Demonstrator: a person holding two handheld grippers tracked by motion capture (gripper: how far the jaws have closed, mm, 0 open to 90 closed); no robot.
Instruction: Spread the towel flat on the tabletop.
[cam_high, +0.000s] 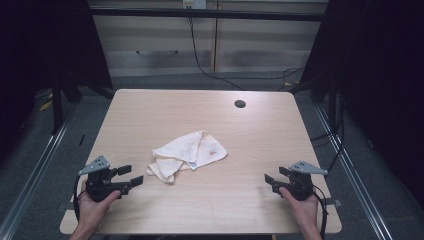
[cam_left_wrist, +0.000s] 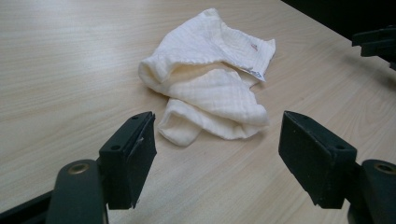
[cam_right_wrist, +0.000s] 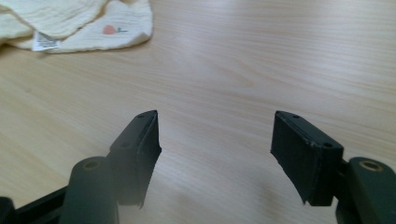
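A pale wooden surface fills the middle of the high view. A crumpled cream cloth lies at its centre. The left gripper sits lower left, just beside the cloth, and the right gripper lower right, well apart; both have fingers spread, pinching nothing.

Left gripper and right gripper: matte black bodies, each topped by a grey three-cornered plate with small holes at its corners. Each carries two black jaws with flat rectangular pads, two small screw recesses on every pad's upper edge, and a brass-coloured bushing at each jaw's base. Black cables trail from both. The forearms are bare, without sleeves.
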